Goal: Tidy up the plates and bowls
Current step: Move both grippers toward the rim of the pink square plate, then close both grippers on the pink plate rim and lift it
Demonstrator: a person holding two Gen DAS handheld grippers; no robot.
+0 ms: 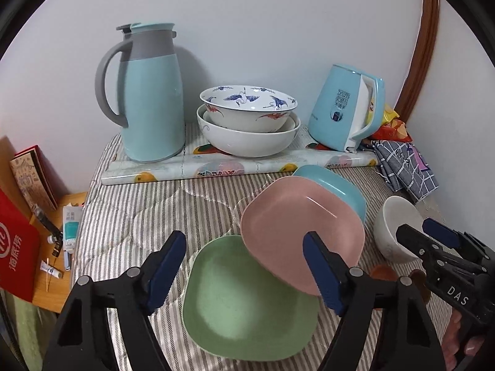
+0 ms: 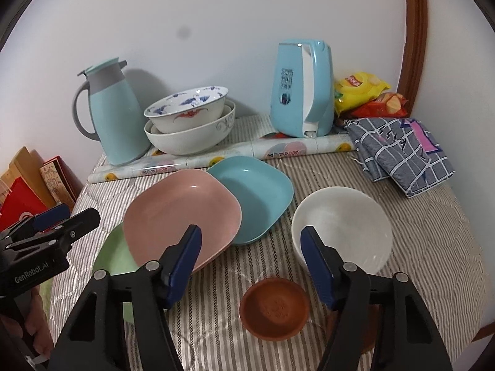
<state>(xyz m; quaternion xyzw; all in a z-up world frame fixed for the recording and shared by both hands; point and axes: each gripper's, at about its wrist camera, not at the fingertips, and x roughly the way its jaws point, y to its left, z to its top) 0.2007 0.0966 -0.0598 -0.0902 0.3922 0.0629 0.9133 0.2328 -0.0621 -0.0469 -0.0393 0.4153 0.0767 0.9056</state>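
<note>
A green plate lies on the striped cloth. A pink plate overlaps it and leans on a blue plate. A small white bowl stands to the right, with a small brown dish in front of it. My left gripper is open over the green plate. My right gripper is open above the brown dish, between the pink plate and the white bowl. The blue plate and green plate also show there.
Two stacked patterned bowls stand at the back between a blue thermos jug and a blue kettle. A rolled mat lies before them. Folded cloth and snack bags are at the right. Boxes stand left.
</note>
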